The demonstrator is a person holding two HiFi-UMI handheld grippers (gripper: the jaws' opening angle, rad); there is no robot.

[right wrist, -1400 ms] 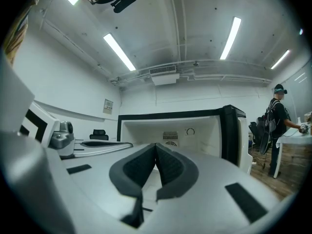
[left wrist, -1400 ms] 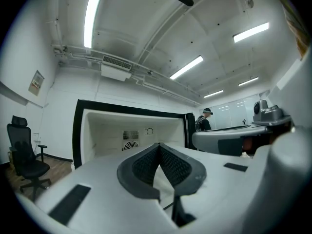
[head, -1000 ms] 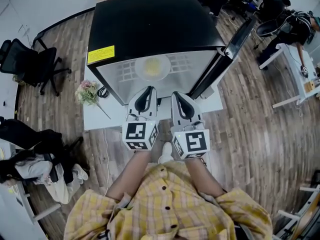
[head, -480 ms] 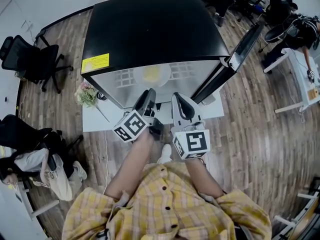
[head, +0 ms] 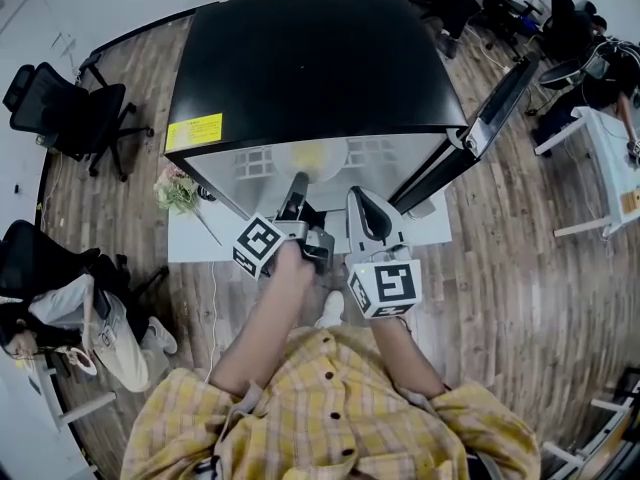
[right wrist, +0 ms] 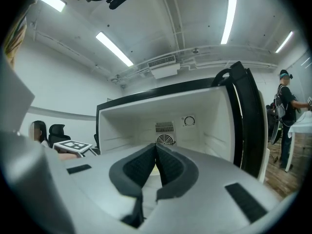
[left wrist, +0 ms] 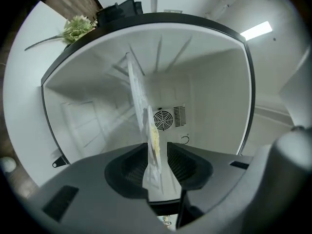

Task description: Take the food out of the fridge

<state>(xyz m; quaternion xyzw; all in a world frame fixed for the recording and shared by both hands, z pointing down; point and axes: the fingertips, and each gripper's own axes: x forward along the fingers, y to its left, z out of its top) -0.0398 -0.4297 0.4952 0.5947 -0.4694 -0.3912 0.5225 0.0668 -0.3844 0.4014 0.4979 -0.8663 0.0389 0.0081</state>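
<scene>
- Food, pale yellow and flat on what looks like a clear-wrapped plate, lies on the wire shelf inside the open fridge, straight ahead of the left gripper.
- Left gripper is rolled onto its side and reaches level into the fridge mouth. Its jaws stand wide apart with the near edge of the food between them, close to one pad, though I cannot tell whether it touches.
- Right gripper is just beside the left one, upright, at the fridge opening. Its jaws are closed tip to tip with nothing between them.
- Fridge door stands open on the right gripper's outer side.
- Round fan grille on the back wall lies beyond the food.
- Bunch of flowers lies on the white tabletop, off the left gripper's outer side.
</scene>
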